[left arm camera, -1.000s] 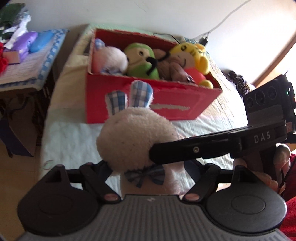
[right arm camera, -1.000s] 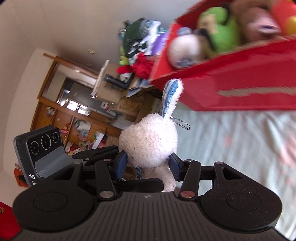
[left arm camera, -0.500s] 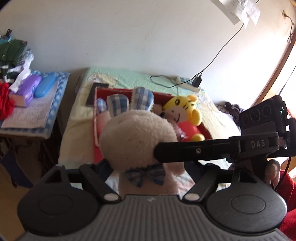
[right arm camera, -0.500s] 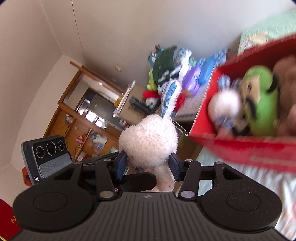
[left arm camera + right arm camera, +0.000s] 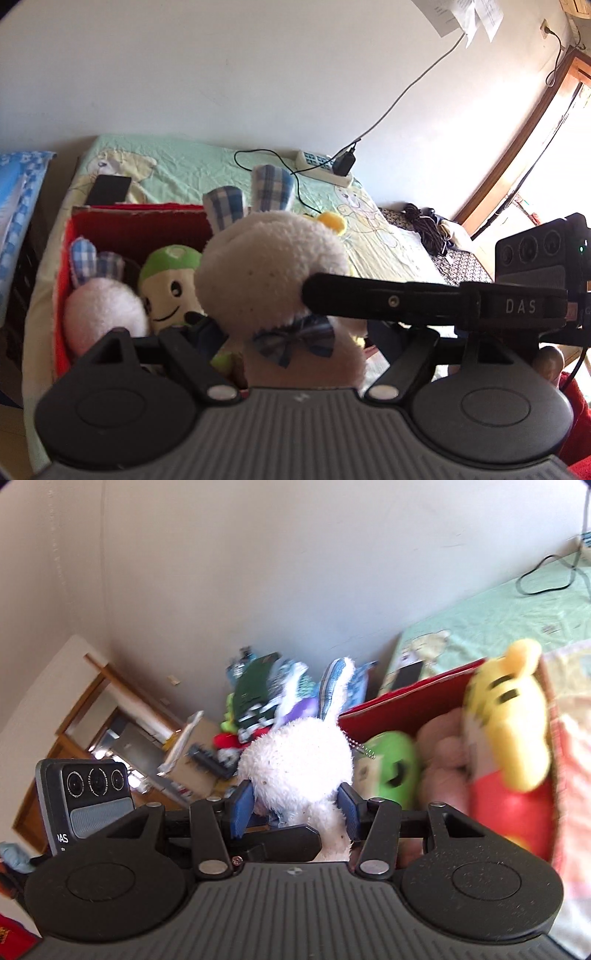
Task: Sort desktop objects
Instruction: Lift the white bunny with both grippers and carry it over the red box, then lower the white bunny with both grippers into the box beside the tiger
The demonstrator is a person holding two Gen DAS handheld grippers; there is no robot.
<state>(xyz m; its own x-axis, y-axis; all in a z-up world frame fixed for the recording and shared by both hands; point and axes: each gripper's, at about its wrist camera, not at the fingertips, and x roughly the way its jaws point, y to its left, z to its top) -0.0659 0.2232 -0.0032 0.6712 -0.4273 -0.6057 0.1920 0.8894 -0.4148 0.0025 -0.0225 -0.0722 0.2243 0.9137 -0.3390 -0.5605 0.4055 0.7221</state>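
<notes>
Left wrist view: the white rabbit toy [image 5: 273, 266] with checked ears hangs just above the red box [image 5: 62, 288], which already holds a second rabbit [image 5: 103, 310], a green toy [image 5: 170, 277] and a yellow one peeking out behind. The left gripper [image 5: 295, 332] has its blue pads on either side of the rabbit's body, but whether they press in I cannot tell; the toy covers them. The right gripper's finger [image 5: 369, 299] reaches in from the right and sinks into the rabbit's head. I judge this the carrying step, with the drop into the box next: that calls for lowering the toy into the open space at the near side of the box and then letting go. The box stands on a pale green printed sheet [image 5: 177, 170], with a dark phone [image 5: 109, 188], a power strip [image 5: 325, 166] and its cable against a white wall.

Right wrist view: the right gripper [image 5: 295, 812] is clenched on the rabbit, blue pads [image 5: 242, 808] denting the fur on both sides. The box lies to the right, a yellow tiger toy [image 5: 509, 716] blurred. Behind, piled clothes [image 5: 258, 698] and wooden furniture [image 5: 92, 709].
</notes>
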